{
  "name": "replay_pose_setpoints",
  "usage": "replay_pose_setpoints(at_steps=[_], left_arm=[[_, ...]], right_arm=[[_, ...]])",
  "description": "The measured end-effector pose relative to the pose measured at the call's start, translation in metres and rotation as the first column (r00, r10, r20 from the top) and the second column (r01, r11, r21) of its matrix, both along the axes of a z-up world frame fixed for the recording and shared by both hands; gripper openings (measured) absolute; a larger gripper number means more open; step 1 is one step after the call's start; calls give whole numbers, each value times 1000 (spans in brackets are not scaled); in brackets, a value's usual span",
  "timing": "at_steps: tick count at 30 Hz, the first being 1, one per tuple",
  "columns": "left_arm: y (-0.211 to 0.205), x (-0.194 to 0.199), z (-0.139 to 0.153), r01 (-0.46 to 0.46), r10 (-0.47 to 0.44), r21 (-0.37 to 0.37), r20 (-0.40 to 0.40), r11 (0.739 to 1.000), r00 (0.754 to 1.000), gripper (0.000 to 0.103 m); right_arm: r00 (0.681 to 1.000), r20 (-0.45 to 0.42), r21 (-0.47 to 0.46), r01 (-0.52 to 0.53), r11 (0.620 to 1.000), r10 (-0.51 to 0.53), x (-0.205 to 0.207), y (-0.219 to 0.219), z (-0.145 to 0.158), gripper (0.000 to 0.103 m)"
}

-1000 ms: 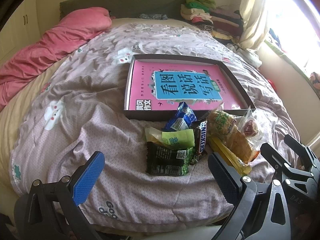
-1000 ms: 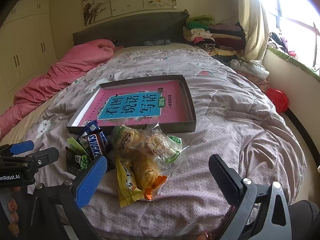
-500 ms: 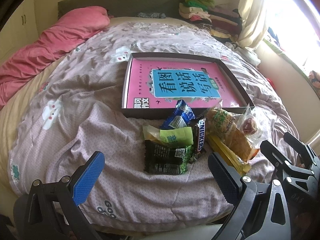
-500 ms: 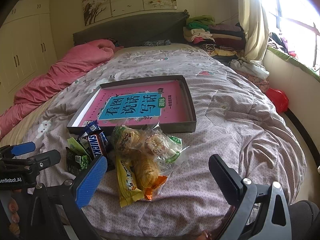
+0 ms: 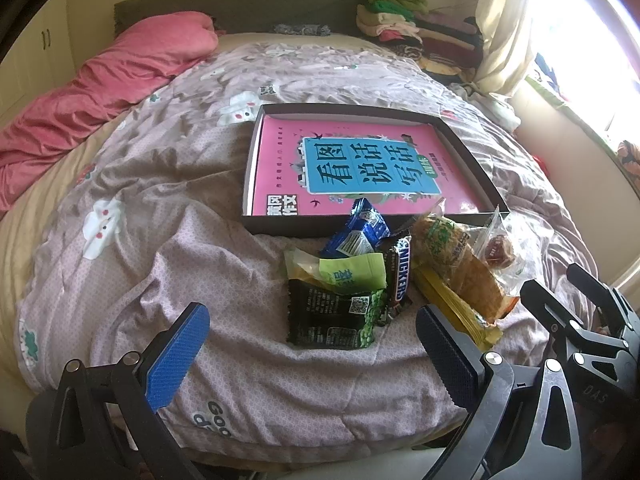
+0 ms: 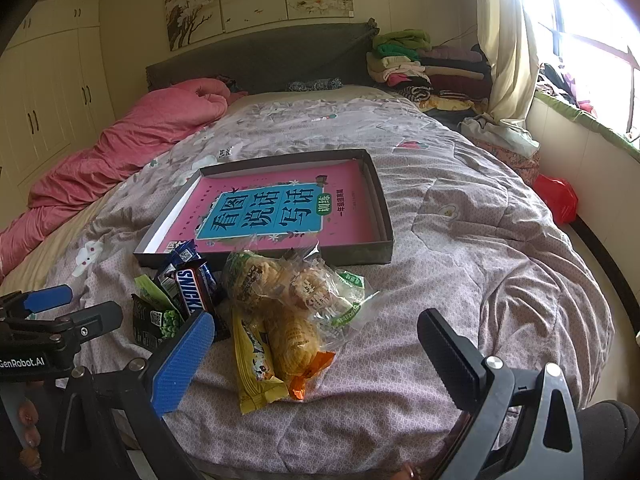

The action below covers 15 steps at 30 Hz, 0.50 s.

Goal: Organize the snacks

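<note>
A pile of snacks lies on the bed quilt in front of a shallow dark box (image 5: 280, 229) (image 6: 368, 250) lined with a pink and blue sheet. The pile holds a black-green packet (image 5: 332, 318) (image 6: 154, 322), a Snickers bar (image 5: 400, 276) (image 6: 192, 294), a blue packet (image 5: 360, 230), a green wrapper (image 5: 352, 272), clear bags of pastries (image 5: 452, 248) (image 6: 288, 288) and a yellow packet (image 6: 254, 364). My left gripper (image 5: 312, 356) is open and empty, just short of the black-green packet. My right gripper (image 6: 316, 360) is open and empty, near the yellow packet.
The quilt (image 5: 140, 240) covers a wide bed. A pink duvet (image 5: 120, 76) lies at the far left. Folded clothes (image 6: 424, 68) are stacked by the headboard at the right. A red object (image 6: 556, 196) sits on the floor by the window wall.
The left wrist view has shifted slightly, with the box and snacks drifting a little left and then back. The right gripper has not visibly moved. Both stay open.
</note>
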State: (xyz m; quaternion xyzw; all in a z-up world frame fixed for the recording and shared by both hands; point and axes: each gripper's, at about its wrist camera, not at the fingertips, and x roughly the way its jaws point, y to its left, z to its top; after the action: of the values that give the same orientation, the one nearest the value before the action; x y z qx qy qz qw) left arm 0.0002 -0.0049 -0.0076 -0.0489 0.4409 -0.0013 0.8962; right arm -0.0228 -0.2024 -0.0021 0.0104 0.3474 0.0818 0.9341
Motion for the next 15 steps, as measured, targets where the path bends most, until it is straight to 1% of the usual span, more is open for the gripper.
replay_pose_setpoints(at_steps=[8,15], left_arm=[[-2,0,-2,5,-6,-3,-2,1000,1000,103],[2,2,-5,9,-9,-29,-12,1000,1000,103]], right_arm=[[1000,-6,2,-7,1000,7,1,0,-1,103],[1000,-9,-1,-17,1000,16,4,0,-3,103]])
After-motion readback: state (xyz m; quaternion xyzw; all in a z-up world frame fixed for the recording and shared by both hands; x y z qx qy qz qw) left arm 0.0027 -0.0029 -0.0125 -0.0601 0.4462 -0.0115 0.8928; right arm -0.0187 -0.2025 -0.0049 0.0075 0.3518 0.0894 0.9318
